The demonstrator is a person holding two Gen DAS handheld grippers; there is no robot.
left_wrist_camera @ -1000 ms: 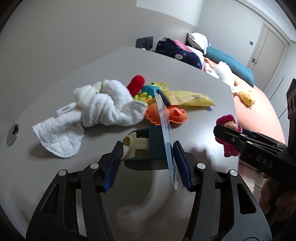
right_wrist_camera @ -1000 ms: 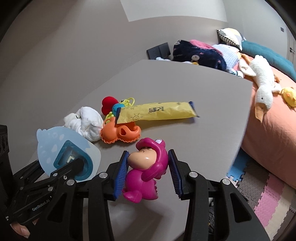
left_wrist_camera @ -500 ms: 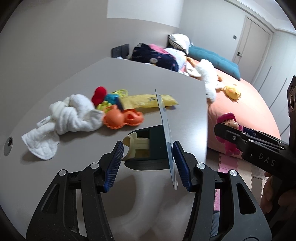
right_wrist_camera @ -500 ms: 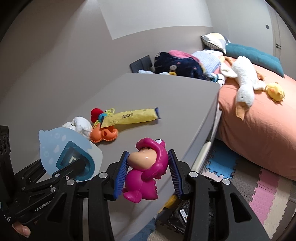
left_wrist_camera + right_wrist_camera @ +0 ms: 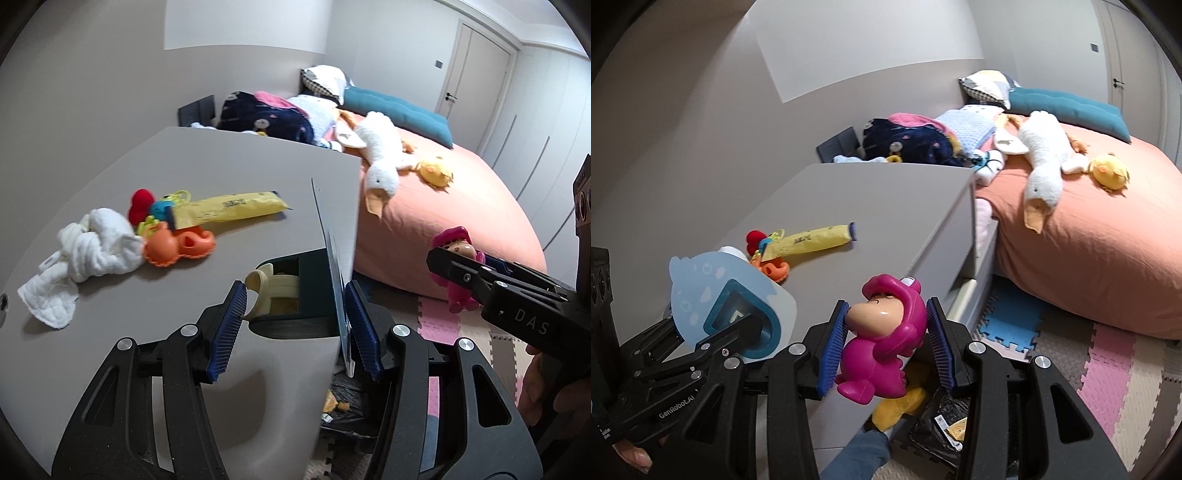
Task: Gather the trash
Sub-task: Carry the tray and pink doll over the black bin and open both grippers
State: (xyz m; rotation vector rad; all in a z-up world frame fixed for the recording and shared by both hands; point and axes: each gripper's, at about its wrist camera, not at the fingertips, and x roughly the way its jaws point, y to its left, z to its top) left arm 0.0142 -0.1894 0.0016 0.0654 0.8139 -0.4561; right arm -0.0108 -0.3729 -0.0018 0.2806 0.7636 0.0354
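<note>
My left gripper [image 5: 293,325] is shut on a blue toy package [image 5: 303,291] with a flat light-blue backing card [image 5: 701,288], held over the grey table's front right corner. My right gripper [image 5: 886,343] is shut on a magenta toy figure [image 5: 882,343], held off the table edge above a black trash bag [image 5: 942,421] on the floor. The figure also shows in the left wrist view [image 5: 458,266]. A yellow wrapper [image 5: 229,206] lies on the table [image 5: 258,162] next to an orange toy [image 5: 181,243], a red and blue toy [image 5: 147,206] and a white cloth [image 5: 88,247].
A bed with a salmon cover [image 5: 1089,240] stands to the right, with a plush goose [image 5: 1045,158] and a yellow plush [image 5: 1108,170] on it. Foam floor mats [image 5: 1108,350] lie between table and bed. Dark clothes [image 5: 908,140] are piled behind the table.
Both grippers have pulled back and to the right, off the table's edge, with their toys still held. The floor and the trash bag have come into view below.
</note>
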